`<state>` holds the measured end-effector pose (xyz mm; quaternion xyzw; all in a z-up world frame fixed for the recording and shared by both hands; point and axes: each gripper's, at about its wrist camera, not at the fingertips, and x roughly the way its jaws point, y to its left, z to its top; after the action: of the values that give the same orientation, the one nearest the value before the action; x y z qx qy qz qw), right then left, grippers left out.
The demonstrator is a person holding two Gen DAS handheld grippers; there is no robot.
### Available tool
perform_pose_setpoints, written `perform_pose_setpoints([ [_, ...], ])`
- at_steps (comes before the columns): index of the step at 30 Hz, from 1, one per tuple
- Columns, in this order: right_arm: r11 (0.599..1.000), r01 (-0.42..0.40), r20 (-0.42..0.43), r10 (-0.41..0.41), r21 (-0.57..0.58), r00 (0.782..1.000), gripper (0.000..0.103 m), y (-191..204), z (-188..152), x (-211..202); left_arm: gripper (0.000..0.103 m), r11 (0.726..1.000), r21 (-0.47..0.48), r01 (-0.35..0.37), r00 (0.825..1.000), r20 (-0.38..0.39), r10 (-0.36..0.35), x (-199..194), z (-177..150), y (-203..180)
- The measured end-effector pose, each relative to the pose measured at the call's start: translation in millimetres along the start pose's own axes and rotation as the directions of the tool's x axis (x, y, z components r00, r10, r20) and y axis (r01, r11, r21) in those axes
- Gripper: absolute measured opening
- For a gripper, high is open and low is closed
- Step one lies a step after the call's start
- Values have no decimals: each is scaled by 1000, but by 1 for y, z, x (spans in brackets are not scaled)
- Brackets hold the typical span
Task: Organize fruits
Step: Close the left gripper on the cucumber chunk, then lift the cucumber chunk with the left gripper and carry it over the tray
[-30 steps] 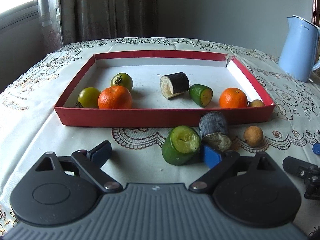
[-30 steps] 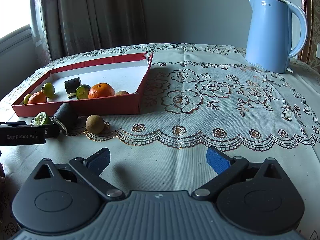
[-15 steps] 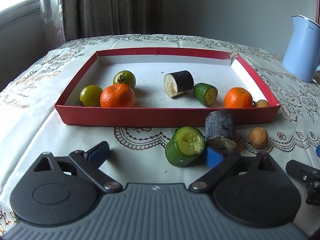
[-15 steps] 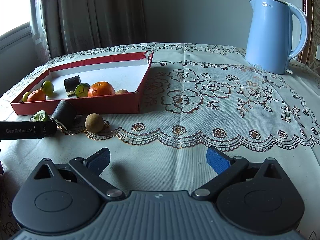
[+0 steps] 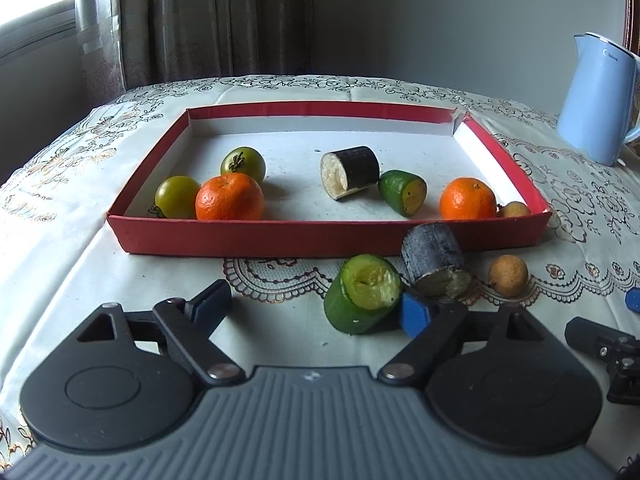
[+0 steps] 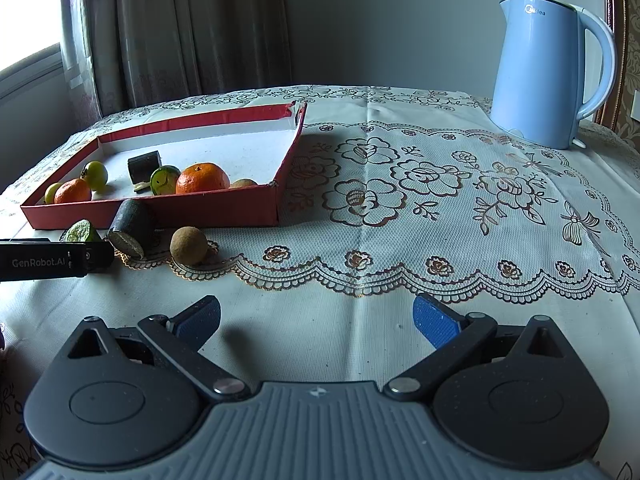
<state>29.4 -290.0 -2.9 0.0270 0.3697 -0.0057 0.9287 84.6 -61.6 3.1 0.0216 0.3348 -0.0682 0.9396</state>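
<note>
Three pieces are lying on the worktop (image 5: 100, 280) just in front of the red tray (image 5: 320, 236), outside its near wall: a green cucumber chunk (image 5: 362, 294), a dark sugarcane piece (image 5: 434, 264) touching it, and a small brown longan (image 5: 508, 275) a little apart. Inside the tray are sitting two green tomatoes (image 5: 243, 163), two mandarins (image 5: 230, 197), another sugarcane piece (image 5: 352, 172), a second cucumber chunk (image 5: 403, 192) and a longan (image 5: 514, 210) in the near corner. The left hand-held gripper (image 5: 312, 308) is hovering before the tray with its jaws spread wide, one blue pad beside the cucumber chunk. The right hand-held gripper (image 6: 316, 320) is also standing wide apart and holding nothing, well away from the tray. A blue kettle (image 6: 544, 72) is standing far beyond the tray.
</note>
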Motion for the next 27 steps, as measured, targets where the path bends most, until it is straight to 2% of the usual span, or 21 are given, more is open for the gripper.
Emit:
perform_pose_setpoints([
  [6,1000,0,0,0,-1,1000,103,0,0,0,76,1000,15,11,1000,8,-12,-1,-1,-2],
  [10,1000,1,0,-1,-1,1000,103,0,0,0,68,999,31,25,1000,17,-25,-2,-1,-4],
  [14,1000,1,-1,-1,-1,1000,103,0,0,0,67,999,33,28,999,19,-29,-3,-2,-5],
  [21,1000,1,-1,-1,-2,1000,103,0,0,0,59,998,41,45,998,31,-46,-5,-3,-5],
  [27,1000,3,-2,-3,-4,1000,103,0,0,1,58,998,31,55,998,33,-56,-6,-4,-3],
])
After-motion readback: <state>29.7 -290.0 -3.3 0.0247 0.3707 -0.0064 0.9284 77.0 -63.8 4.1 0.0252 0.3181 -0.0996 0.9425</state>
